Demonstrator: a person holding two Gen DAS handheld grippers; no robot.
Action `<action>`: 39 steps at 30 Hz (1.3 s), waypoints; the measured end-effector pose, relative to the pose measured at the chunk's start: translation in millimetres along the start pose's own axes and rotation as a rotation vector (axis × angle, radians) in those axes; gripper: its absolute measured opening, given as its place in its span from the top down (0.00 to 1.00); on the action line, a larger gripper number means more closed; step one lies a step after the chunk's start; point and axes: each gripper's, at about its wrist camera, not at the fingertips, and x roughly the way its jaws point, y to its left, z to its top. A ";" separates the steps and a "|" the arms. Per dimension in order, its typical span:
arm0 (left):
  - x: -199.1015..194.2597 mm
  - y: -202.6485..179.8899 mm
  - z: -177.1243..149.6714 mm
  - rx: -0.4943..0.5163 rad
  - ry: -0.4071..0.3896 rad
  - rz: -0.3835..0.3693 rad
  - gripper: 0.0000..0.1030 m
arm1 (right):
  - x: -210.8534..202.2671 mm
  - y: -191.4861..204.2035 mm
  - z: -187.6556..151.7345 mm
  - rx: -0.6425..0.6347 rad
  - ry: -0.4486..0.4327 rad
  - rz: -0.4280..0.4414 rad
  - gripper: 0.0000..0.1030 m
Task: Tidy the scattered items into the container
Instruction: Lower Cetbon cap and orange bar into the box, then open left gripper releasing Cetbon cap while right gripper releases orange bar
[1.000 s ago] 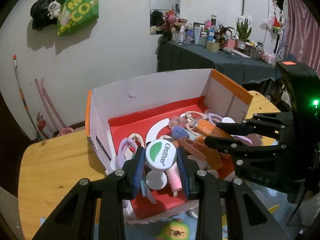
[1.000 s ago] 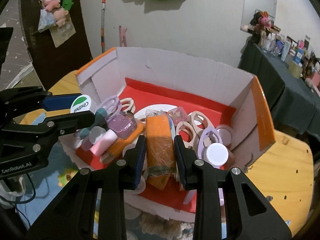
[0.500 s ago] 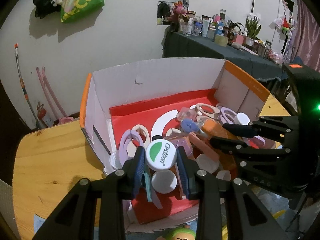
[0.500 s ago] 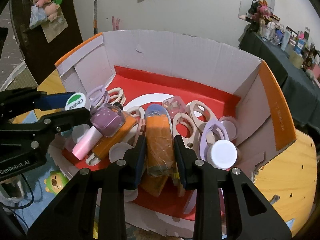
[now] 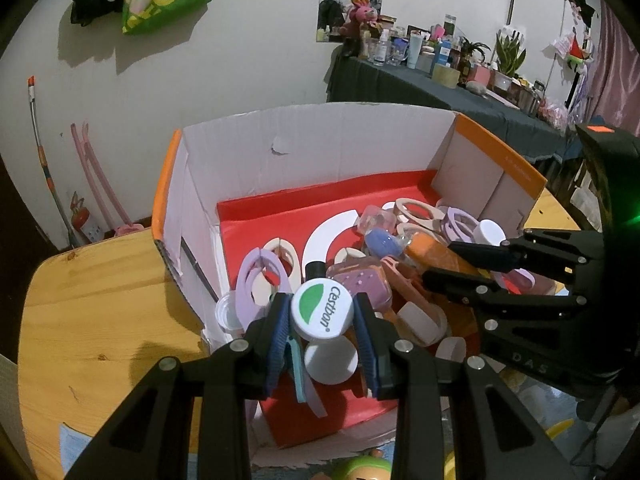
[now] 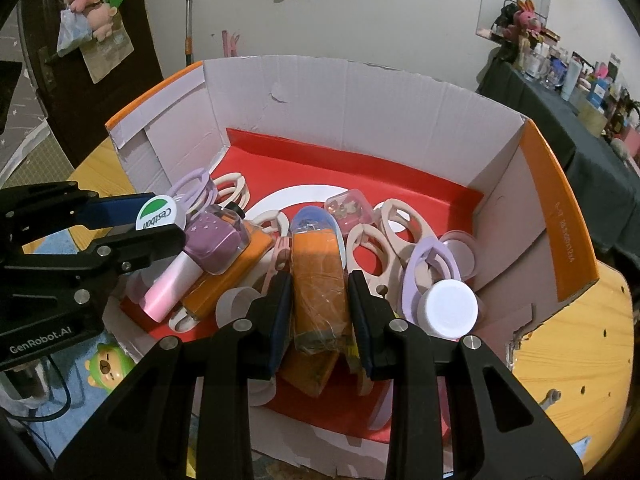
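Left wrist view: left gripper (image 5: 322, 332) pinching Cestbon cap (image 5: 322, 312), low over cardboard box (image 5: 320, 140) near corner. Right gripper (image 6: 318, 312) clamped on orange wrapped pack (image 6: 318, 280) above pile. Step: drop-off. Next: spread jaws, clear box walls on retreat.

the cardboard box (image 6: 360, 92) has matt white corrugated walls, creased and nicked, over a smooth red printed floor. the orange packet (image 6: 318, 280) is wrapped in glossy, wrinkled clear film. the cestbon cap (image 5: 322, 310) is smooth white plastic with a printed green mark. the purple bottle (image 6: 218, 240) looks like shiny glass. the table (image 5: 92, 304) is pale wood, grain and knots showing. both grippers' fingers (image 6: 276, 320) are matt black plastic with blue pads.
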 end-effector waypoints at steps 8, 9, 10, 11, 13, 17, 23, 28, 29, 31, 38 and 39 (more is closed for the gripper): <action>0.6 -0.6 -0.1 0.004 -0.002 0.009 0.66 | 0.0 0.9 -0.2 -0.004 -0.004 -0.008 0.73; 0.7 -0.5 -0.1 0.002 -0.002 0.009 0.66 | -0.2 0.8 0.0 -0.003 -0.004 -0.008 0.73; 0.9 -0.8 -0.1 0.002 -0.001 0.008 0.66 | 0.0 0.7 0.1 -0.003 -0.004 -0.008 0.73; 0.7 -1.0 -0.2 0.004 -0.002 0.007 0.66 | 0.0 0.6 0.2 -0.003 -0.004 -0.007 0.73; 0.7 -0.6 0.0 0.004 -0.002 0.008 0.64 | 0.0 0.5 0.1 0.000 -0.004 -0.006 0.73; 1.7 -0.1 0.1 -0.003 0.000 0.000 0.58 | 0.3 0.5 0.1 0.002 -0.002 -0.006 0.73; 2.3 1.2 -0.3 -0.006 0.001 -0.001 0.58 | 0.5 -0.1 -0.1 0.002 -0.002 -0.008 0.73; 2.3 2.7 -0.2 -0.014 0.001 0.007 0.52 | 0.8 -0.3 -0.3 0.004 0.000 -0.008 0.72; 2.3 3.7 -0.1 -0.018 0.001 0.006 0.49 | 0.8 -1.0 0.1 0.004 -0.001 -0.009 0.71; 2.0 5.4 -0.3 -0.023 0.002 0.002 0.49 | 0.9 -1.0 -0.2 0.002 -0.001 -0.014 0.70; 1.7 6.6 -0.5 -0.024 0.001 0.002 0.48 | 3.5 -2.7 -2.2 0.003 0.006 -0.031 0.55; 2.0 5.8 -0.3 -0.024 0.002 0.001 0.48 | 3.4 -2.9 -2.7 0.003 0.004 -0.031 0.55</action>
